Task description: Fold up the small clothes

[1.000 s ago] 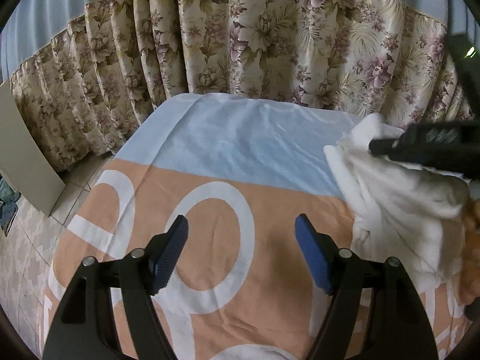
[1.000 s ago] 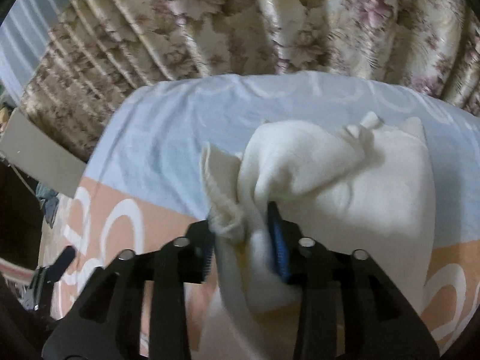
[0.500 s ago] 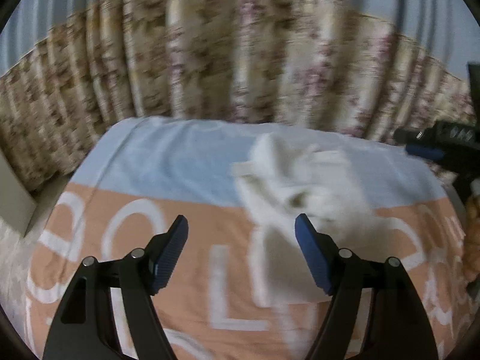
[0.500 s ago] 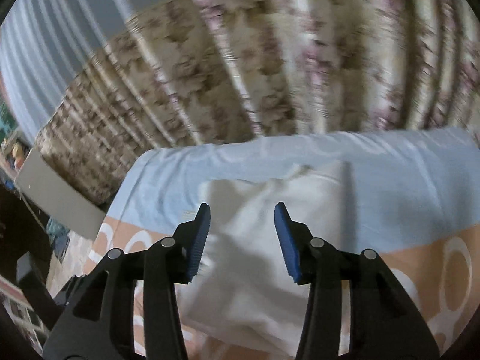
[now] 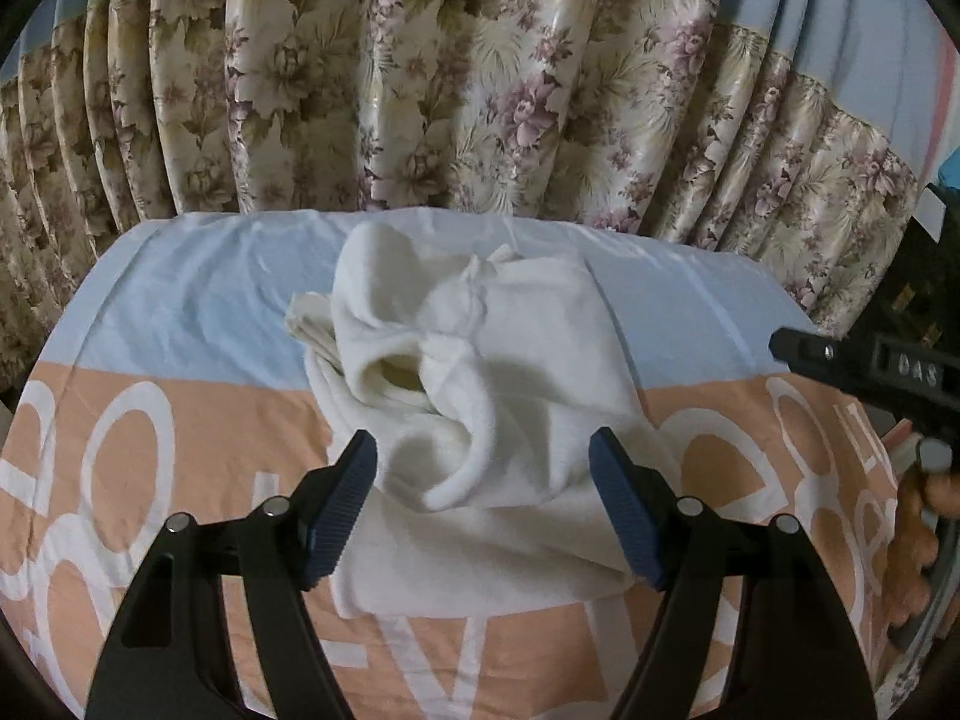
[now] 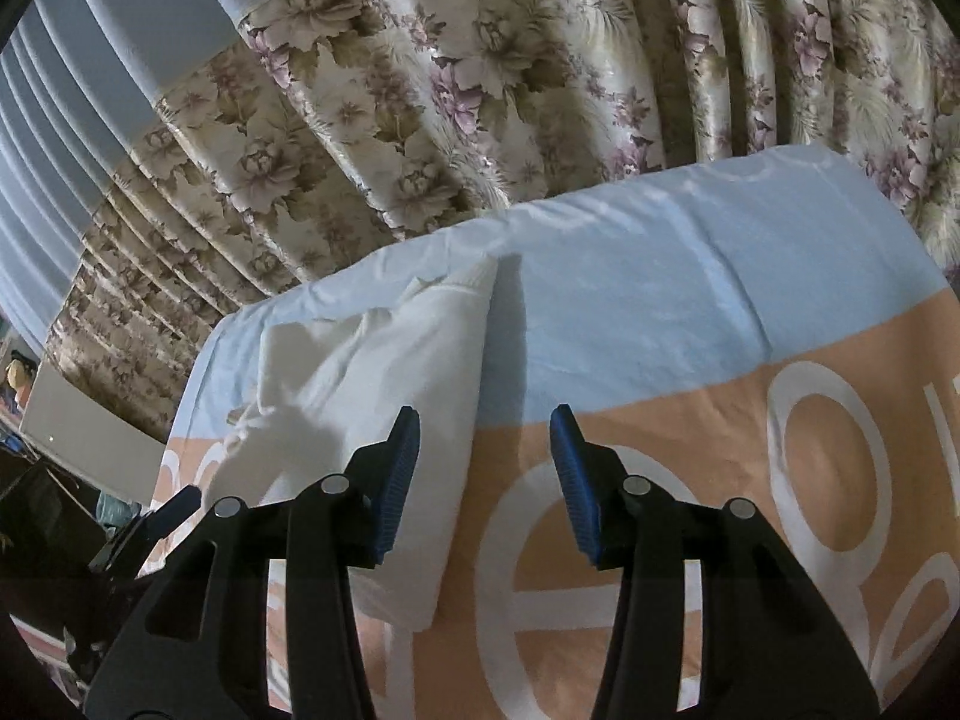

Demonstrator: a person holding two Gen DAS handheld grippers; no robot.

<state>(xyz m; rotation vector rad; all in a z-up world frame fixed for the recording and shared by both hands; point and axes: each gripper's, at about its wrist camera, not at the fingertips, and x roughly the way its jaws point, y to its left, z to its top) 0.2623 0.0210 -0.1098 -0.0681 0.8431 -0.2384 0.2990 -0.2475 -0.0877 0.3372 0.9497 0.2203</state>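
A floral curtain (image 5: 480,90) is hanging in pleats across the far side of the scene, with a pale blue band running above it. In front of it a table, draped in a cloth (image 5: 180,420) that is light blue at the far end and orange with big white letters nearer, is filling most of both views. A white garment (image 5: 498,396) is lying crumpled on this cloth, straddling the line where blue is meeting orange; one part is rolling over into a soft loop, and a small knot is sitting near its far edge. In the right wrist view the same garment (image 6: 384,372) is lying to the left.

The left claw (image 5: 483,498) is hovering over the near part of the garment, its blue pads spread wide and gripping nothing. The right claw (image 6: 486,468) is standing open too, empty, over the orange cloth just right of the garment's edge. From the left wrist view the right claw (image 5: 864,366) is showing at the right border.
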